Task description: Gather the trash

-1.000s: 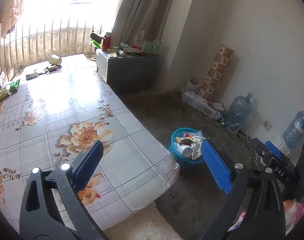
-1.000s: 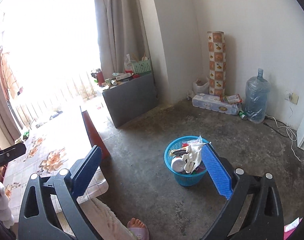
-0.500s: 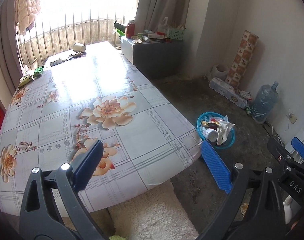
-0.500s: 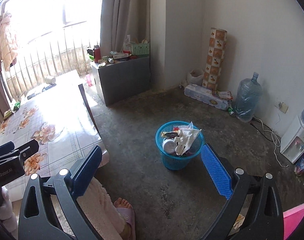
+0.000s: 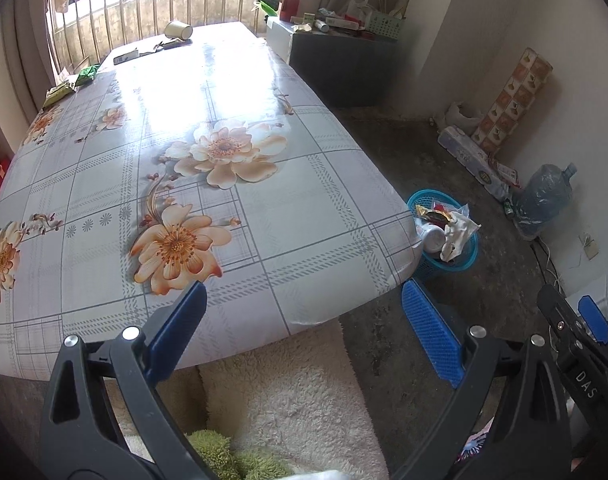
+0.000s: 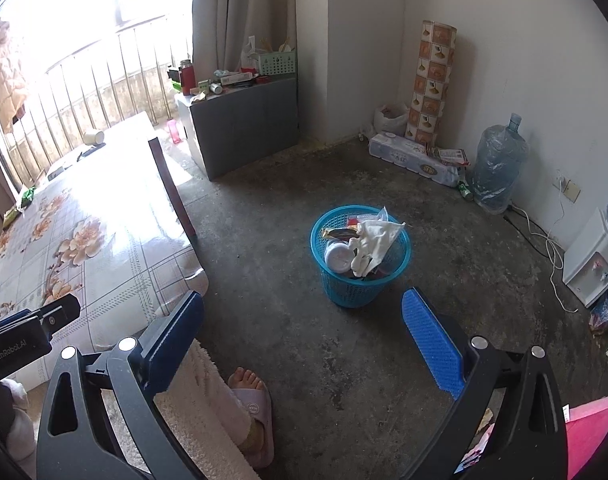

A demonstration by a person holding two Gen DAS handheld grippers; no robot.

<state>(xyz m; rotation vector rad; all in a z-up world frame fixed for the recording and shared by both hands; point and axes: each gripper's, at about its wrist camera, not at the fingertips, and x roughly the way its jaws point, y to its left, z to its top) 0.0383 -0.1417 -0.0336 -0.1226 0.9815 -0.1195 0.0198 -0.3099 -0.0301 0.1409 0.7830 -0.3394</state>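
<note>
Room with a bare concrete floor (image 6: 304, 184), white walls and a barred window (image 5: 144, 12) behind a long table (image 5: 104, 184) in a floral cloth. Blue trash basket (image 6: 357, 280) on the floor just off the table's near corner, stuffed with crumpled white paper (image 6: 373, 246) and wrappers; paper cup (image 5: 178, 30) and green packets (image 5: 70, 84) at the table's far end. Left gripper (image 5: 304, 326) and right gripper (image 6: 302, 326) both spread wide, holding nothing.

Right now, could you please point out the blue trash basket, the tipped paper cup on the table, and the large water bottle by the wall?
Blue trash basket (image 6: 345, 286): right wrist view, on its mesh wall.
Paper cup (image 5: 178, 30): left wrist view, on its side.
Water bottle (image 6: 495, 164): right wrist view, on its body.
</note>
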